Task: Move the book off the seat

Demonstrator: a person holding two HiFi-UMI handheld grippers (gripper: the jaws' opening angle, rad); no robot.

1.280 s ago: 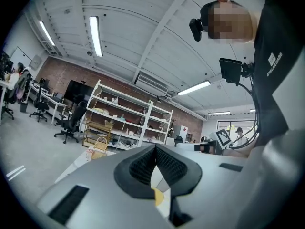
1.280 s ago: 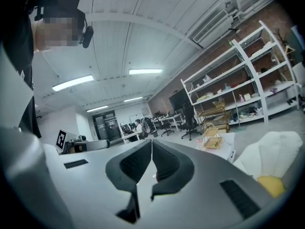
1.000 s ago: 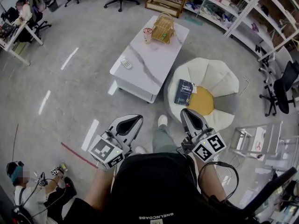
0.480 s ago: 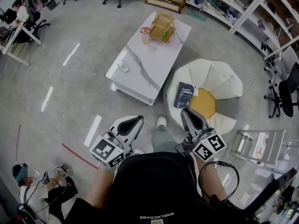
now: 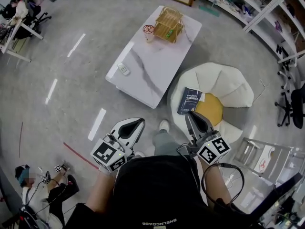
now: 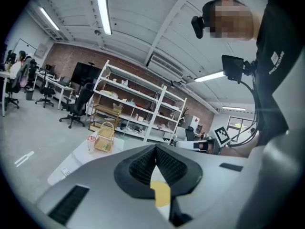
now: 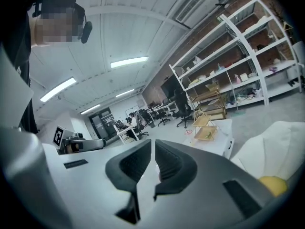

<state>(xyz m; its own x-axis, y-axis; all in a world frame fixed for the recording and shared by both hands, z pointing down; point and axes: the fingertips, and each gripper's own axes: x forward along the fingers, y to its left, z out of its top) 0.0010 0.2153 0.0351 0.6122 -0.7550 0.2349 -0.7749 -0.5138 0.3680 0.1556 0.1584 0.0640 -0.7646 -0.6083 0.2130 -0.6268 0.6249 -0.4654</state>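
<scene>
Head view: a dark blue book (image 5: 189, 100) is seen lying flat on the left part of a white, petal-shaped seat (image 5: 231, 85). It rests just beside the yellow centre cushion (image 5: 210, 109), with its long outer edge close to the seat's left rim. Both grippers are held low in front of the person, well short of the book. The left gripper (image 5: 137, 123) is poised over bare floor, and the right gripper (image 5: 190, 114) is nearer the seat's front rim, just below the book in this view. In each gripper view the ribbed pads are seen pressed together with nothing held between them.

Only a narrow strip of floor is left between the seat and the near corner of a low white marble-topped table (image 5: 162, 75). On the table's far end a wire basket (image 5: 168, 24) and a cup (image 5: 148, 33) are set close together. A remote control (image 5: 123, 69) lies near the table's left edge, and most of the tabletop between them is bare.

Wide open floor (image 5: 62, 104) is found to the left of the table: grey, glossy, crossed by white reflections and a red line. To the right of the seat a metal-framed rack (image 5: 259, 152) stands close by. Long shelving (image 5: 267, 13) runs along the upper right. A seated person (image 5: 35, 192) is seen on the floor at lower left.
</scene>
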